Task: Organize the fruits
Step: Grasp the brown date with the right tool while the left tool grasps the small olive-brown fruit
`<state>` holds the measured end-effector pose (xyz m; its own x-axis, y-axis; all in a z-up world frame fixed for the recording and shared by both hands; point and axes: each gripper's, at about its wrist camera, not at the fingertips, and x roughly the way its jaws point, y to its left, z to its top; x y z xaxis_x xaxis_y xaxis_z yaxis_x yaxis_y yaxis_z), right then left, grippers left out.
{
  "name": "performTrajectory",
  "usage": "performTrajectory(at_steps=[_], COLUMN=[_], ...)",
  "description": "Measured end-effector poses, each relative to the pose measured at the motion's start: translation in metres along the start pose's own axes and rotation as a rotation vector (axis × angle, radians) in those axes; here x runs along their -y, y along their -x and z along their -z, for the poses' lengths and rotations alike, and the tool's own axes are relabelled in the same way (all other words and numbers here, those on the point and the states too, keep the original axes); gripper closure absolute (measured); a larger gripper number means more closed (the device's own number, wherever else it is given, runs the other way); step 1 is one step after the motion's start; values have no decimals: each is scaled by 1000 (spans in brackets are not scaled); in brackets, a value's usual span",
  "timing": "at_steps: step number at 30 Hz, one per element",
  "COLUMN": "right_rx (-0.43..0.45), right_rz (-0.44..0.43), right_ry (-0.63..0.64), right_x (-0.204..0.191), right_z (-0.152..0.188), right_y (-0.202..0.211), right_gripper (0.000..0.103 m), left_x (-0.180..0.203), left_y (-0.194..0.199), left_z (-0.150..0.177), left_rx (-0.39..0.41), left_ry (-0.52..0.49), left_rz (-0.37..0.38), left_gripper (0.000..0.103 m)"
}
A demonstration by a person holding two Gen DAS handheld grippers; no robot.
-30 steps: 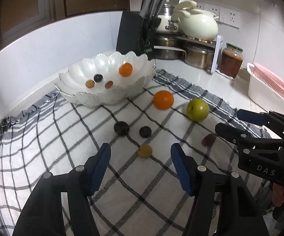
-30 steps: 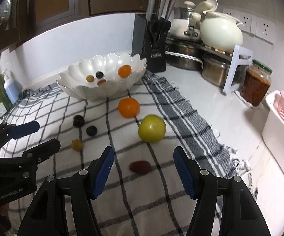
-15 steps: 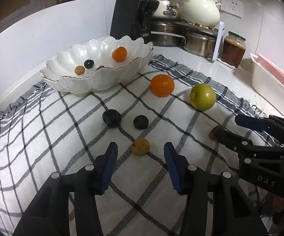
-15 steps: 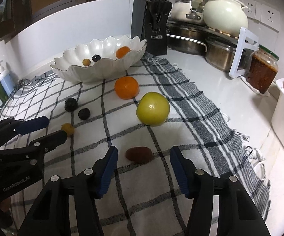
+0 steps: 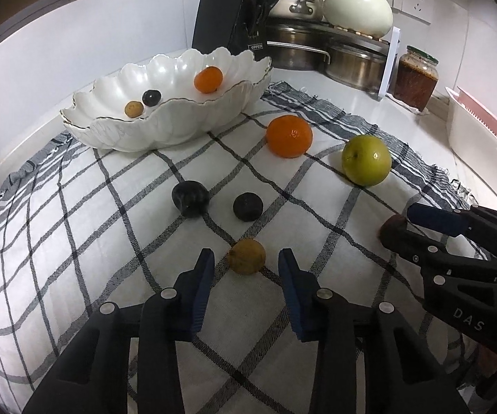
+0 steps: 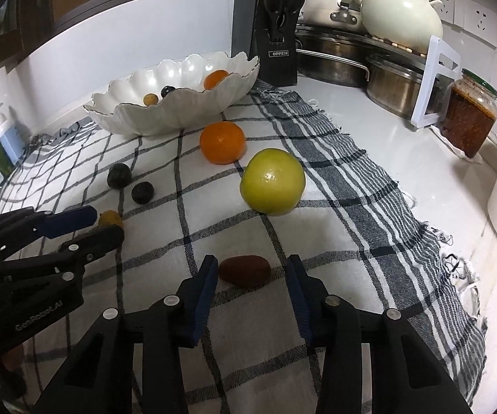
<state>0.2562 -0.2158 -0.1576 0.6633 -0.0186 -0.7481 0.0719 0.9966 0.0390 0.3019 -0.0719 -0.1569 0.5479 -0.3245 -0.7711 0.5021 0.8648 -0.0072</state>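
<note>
cloth: white, black-grey check | bowl: white, gilt rim | mandarin: orange | apple: yellow-green | two plums: near-black | small fruit: tan | oblong fruit: brown | tool pads: blue

A checked cloth covers the worktop. At the bottom, the left tongs stand apart on either side of a small yellow-brown fruit, not touching it. Beyond lie two dark plums, an orange and a green apple. A white scalloped bowl holds a small orange, a dark fruit and a tan one. At right, the right tongs straddle a reddish-brown fruit.
</note>
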Motion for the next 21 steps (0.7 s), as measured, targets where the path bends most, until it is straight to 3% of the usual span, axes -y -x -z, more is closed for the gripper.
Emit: performTrajectory(at_steps=[9, 21], right_rx=[-4, 38], right_rz=[-14, -22], right_ry=[12, 10], right_x=[-3, -4], right_z=[1, -4], right_y=[-2, 17], right_gripper=[72, 73], left_x=[-1, 1], left_y=[-5, 13], left_z=[1, -3], left_rx=[-18, 18], left_ry=[16, 17], left_rz=[8, 13], left_gripper=[79, 79])
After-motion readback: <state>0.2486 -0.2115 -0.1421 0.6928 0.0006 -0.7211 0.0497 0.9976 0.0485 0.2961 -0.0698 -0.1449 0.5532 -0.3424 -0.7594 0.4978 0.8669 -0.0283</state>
